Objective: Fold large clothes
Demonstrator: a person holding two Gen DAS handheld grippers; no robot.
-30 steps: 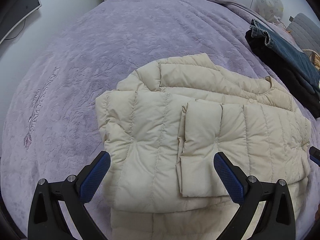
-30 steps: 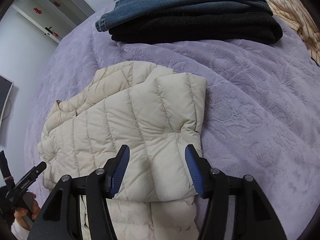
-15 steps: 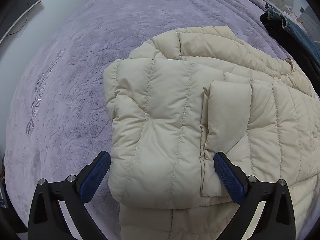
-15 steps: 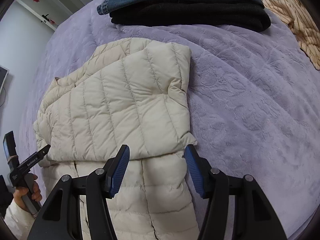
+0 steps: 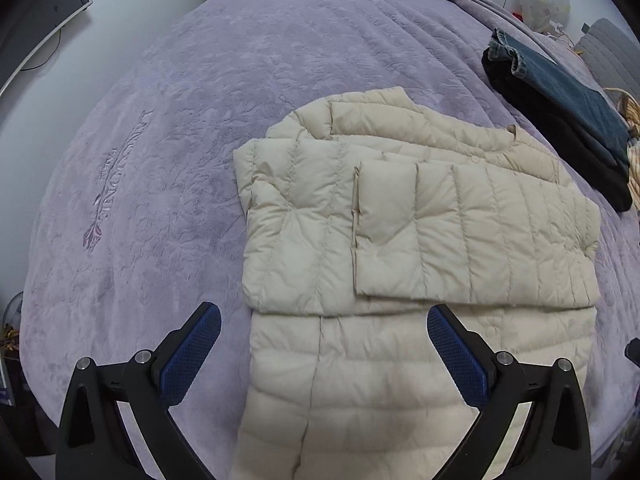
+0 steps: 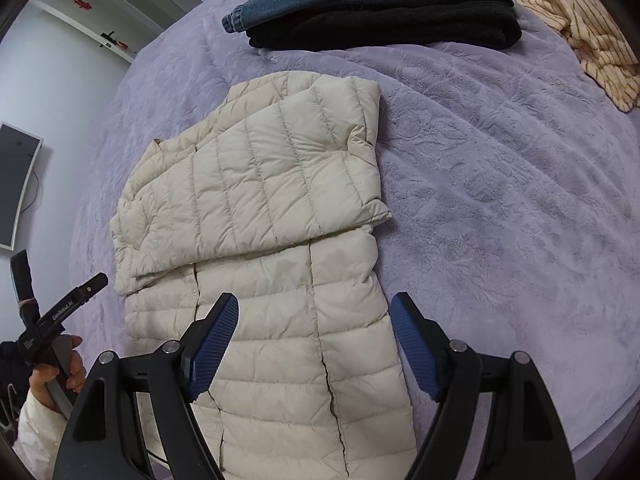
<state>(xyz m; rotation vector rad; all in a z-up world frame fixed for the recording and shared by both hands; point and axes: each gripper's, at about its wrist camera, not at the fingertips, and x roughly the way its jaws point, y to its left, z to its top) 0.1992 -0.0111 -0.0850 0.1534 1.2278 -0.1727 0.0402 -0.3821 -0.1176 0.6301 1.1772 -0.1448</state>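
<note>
A cream quilted puffer jacket lies flat on the purple bedspread, both sleeves folded across its chest. It also shows in the right wrist view. My left gripper is open and empty, above the jacket's lower body near its left side. My right gripper is open and empty, above the lower hem area near the jacket's right side. The left gripper also shows from the side in the right wrist view, held in a hand.
A stack of folded dark clothes topped by jeans lies at the far side of the bed. A striped cream garment lies crumpled beside it. A monitor hangs on the wall.
Both grippers have pulled back from the folded sleeves toward the jacket's hem, so more of the lower body shows. The right gripper's jaws have opened wider.
</note>
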